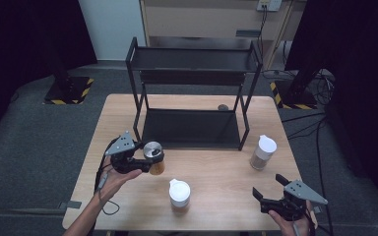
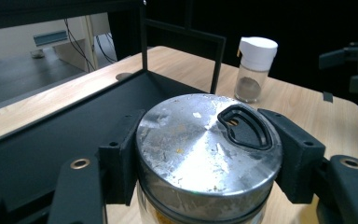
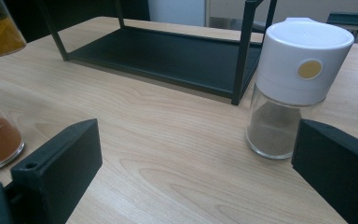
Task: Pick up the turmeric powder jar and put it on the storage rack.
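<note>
Now the left gripper (image 1: pixel 145 162) fingers (image 2: pixel 119 161) are clamped on the metal-lidded jar (image 2: pixel 208 154), apparently lifted off the wooden counter (image 1: pixel 216 177); right gripper (image 1: pixel 270 191) fingers spread wide; grey carpet (image 1: pixel 34 132) around.

A black two-tier rack (image 1: pixel 192 93) stands at twelve o'clock on the wooden table (image 1: pixel 211 172). At nine o'clock the left gripper (image 1: pixel 145 160) clasps a metal-lidded jar (image 1: pixel 153 156) of yellow-brown contents. A white-capped jar (image 1: pixel 179 195) stands near six o'clock, another (image 1: pixel 263 152) at three. The right gripper (image 1: pixel 268 189), fingers apart, sits at five o'clock.
</note>
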A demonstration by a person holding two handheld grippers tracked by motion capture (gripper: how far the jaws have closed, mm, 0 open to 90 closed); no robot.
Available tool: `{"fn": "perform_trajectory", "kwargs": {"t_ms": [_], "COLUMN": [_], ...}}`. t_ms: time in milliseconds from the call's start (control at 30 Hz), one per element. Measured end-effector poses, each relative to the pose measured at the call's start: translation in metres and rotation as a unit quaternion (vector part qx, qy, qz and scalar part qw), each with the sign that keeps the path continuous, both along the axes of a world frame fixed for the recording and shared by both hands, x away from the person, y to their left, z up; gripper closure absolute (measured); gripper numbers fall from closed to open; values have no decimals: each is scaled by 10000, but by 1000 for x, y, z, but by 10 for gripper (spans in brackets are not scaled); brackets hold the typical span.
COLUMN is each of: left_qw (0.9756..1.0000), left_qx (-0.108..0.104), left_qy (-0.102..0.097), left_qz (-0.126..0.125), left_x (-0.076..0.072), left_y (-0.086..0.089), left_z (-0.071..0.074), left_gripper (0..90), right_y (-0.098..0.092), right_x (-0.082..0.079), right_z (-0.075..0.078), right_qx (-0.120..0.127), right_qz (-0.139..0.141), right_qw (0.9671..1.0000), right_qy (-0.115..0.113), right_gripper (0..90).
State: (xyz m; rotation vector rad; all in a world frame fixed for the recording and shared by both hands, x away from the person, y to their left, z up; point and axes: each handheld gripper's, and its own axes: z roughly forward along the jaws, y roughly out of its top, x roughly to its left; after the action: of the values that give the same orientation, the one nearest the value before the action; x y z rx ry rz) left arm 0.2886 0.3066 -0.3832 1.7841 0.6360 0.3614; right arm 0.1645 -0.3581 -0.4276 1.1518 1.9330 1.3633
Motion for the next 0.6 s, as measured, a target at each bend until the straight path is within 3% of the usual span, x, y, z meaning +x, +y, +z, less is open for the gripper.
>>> {"fn": "perform_trajectory", "kwargs": {"t_ms": [367, 600], "left_qw": [9992, 9979], "left_qx": [101, 112], "left_qy": [-34, -16], "left_qz": [379, 632], "left_x": [30, 46], "left_y": [-19, -28], "left_z": [15, 17], "left_gripper": [339, 339], "right_y": [-1, -2], "right_x": [0, 0], "right_z": [0, 0], "right_qx": [18, 34], "right_qz": [18, 29], "right_qw": [10000, 10000], "right_qy": [-6, 0], "right_gripper": [17, 16]}}
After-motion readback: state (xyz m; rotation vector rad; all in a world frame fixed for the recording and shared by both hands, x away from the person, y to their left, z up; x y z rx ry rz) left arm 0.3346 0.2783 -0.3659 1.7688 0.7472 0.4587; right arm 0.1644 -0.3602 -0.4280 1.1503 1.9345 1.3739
